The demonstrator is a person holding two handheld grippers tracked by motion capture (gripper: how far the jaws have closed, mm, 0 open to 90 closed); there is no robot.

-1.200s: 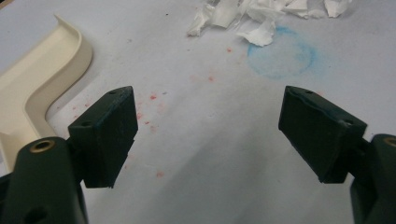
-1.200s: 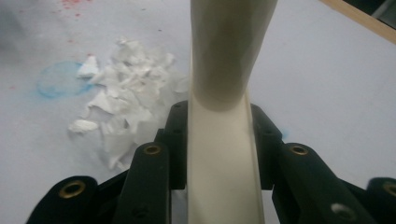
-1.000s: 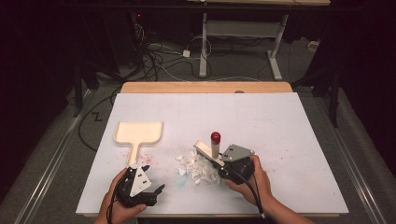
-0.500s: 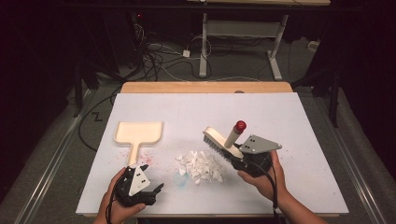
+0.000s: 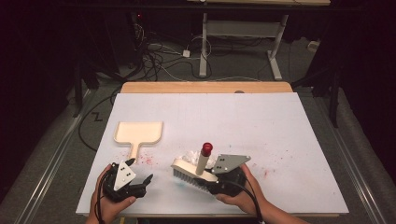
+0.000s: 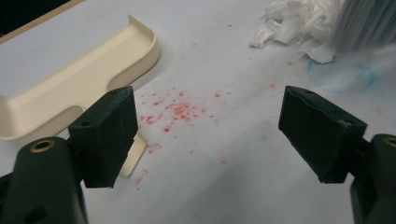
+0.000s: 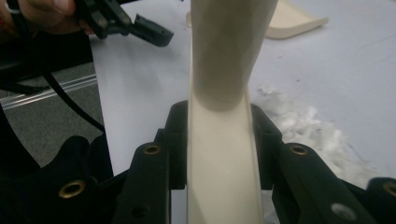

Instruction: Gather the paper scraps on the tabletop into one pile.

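A cream hand brush [image 5: 195,170] with a red-tipped handle [image 5: 206,149] stands bristles-down on the white table [image 5: 280,126]. My right gripper [image 5: 211,181] is shut on its body; in the right gripper view the cream body [image 7: 222,158] sits pinched between the jaws of the right gripper [image 7: 219,135]. White paper scraps [image 5: 190,154] lie just behind the brush, partly hidden by it. A cream dustpan [image 5: 139,132] lies flat to the left. My left gripper [image 5: 140,170] rests open near the dustpan's handle. In the left gripper view, the left gripper [image 6: 210,135] has nothing between its jaws.
Red specks [image 6: 177,109] dot the table between the dustpan [image 6: 70,79] and the scraps [image 6: 294,23]. A blue smear [image 6: 341,77] lies under the bristles [image 6: 364,23]. More red specks [image 5: 275,161] are scattered to the right. The table's front edge [image 5: 210,215] is close to both hands.
The right gripper swung the brush up and to the right, then brought it back left and down beside the scraps. The left gripper stayed put.
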